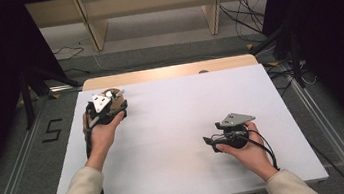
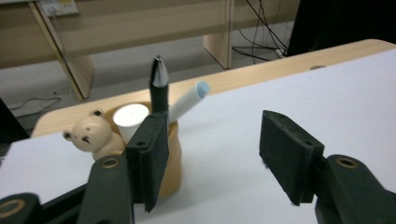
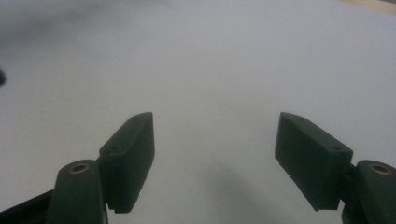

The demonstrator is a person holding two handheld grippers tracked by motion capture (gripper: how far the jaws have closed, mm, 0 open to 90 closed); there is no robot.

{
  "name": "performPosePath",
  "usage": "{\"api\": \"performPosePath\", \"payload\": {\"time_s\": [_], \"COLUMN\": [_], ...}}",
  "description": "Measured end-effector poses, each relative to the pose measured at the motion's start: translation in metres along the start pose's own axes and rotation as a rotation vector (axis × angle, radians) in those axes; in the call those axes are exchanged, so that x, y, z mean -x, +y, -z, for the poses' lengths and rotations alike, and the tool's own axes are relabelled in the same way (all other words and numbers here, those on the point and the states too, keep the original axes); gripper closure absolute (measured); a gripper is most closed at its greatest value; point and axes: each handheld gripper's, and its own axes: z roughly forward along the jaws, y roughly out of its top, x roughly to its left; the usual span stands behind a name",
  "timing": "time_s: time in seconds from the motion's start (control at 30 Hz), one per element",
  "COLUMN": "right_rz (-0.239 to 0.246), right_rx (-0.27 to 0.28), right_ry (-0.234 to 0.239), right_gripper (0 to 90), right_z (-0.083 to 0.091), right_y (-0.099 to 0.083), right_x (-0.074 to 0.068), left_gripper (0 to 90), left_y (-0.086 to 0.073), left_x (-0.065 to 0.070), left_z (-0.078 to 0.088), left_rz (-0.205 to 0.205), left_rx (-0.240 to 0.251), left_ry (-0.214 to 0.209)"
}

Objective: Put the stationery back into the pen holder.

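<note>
Left gripper (image 2: pixel 212 156), released, sits at four o'clock of the pen holder (image 2: pixel 170 163). Right gripper (image 3: pixel 215 158) rests released. Its black pen (image 2: pixel 159 86) looks light, stiff; grasp mid-barrel.

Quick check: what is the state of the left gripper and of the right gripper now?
Left gripper: open, nothing between its jaws; the pen holder is beside it.
Right gripper: open, holding nothing, over the white table.

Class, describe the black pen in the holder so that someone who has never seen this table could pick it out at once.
Start at the white table top and go to its far left corner, where a tan holder with a small bear figure stands by the left gripper. The black pen stands upright in it; its neighbour, a white and pale blue pen, leans sideways.
</note>
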Motion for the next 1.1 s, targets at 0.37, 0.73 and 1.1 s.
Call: {"api": "performPosePath", "payload": {"time_s": [0.37, 0.73, 1.1], "right_rz": [0.001, -0.004, -0.001], "right_rx": [0.006, 0.007, 0.010], "right_ry": [-0.003, -0.005, -0.004], "right_gripper": [28.9, 28.9, 28.5], "right_z": [0.000, 0.001, 0.003], "right_y": [0.000, 0.001, 0.001], "right_x": [0.001, 0.001, 0.002], "left_gripper": [40.3, 38.1, 35.9], "left_y": [-0.004, -0.014, -0.026], "left_x": [0.012, 0.029, 0.052], "left_z": [0.008, 0.020, 0.032], "left_rz": [-0.030, -0.036, -0.082], "left_rx": [-0.023, -0.051, -0.086], "left_ry": [-0.037, -0.122, -0.205]}}
